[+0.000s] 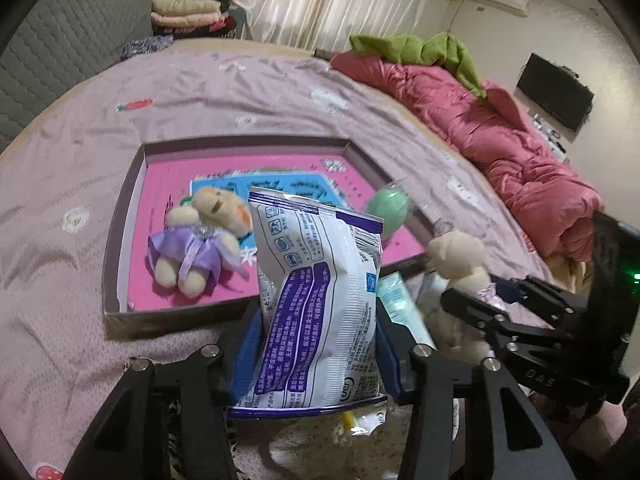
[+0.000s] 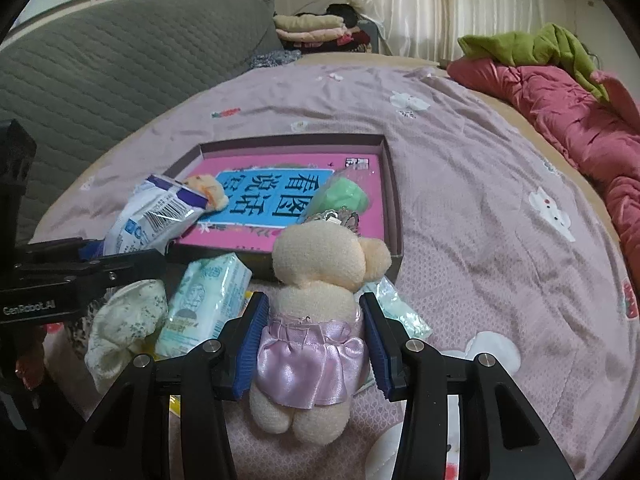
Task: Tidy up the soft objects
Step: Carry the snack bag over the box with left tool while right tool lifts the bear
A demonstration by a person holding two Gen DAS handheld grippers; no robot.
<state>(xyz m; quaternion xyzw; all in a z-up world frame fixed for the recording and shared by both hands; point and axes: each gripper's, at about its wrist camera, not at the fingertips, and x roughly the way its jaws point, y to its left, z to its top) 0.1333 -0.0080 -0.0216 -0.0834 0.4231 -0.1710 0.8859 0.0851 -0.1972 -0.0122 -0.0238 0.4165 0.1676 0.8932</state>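
A shallow box (image 1: 124, 216) with a pink printed floor is seen lying on the lilac bedsheet (image 1: 240, 92) of the bed. A red quilt (image 1: 520, 148) with a green garment (image 1: 432, 48) on top is bunched along the far right edge; folded clothes (image 2: 312, 26) are stacked at the far side.

Between the grippers and the box's near wall, a pale green tissue pack (image 2: 208, 300), a second tissue pack (image 2: 396, 308) and a floral sock-like cloth (image 2: 128, 320) are noted on the sheet.

The left gripper (image 1: 316, 344) is clenched on a white and purple packet (image 1: 320, 300), which is held upright over the near wall of the box. The right gripper (image 2: 312, 340) is clamped around the waist of a cream bear in a pink dress (image 2: 316, 304), held just short of the box.

Count: two plush bears, the second one (image 1: 196, 240), in a purple dress, lying inside the box at left; one green soft ball (image 1: 386, 208) inside at right; two tissue packs; one packet.
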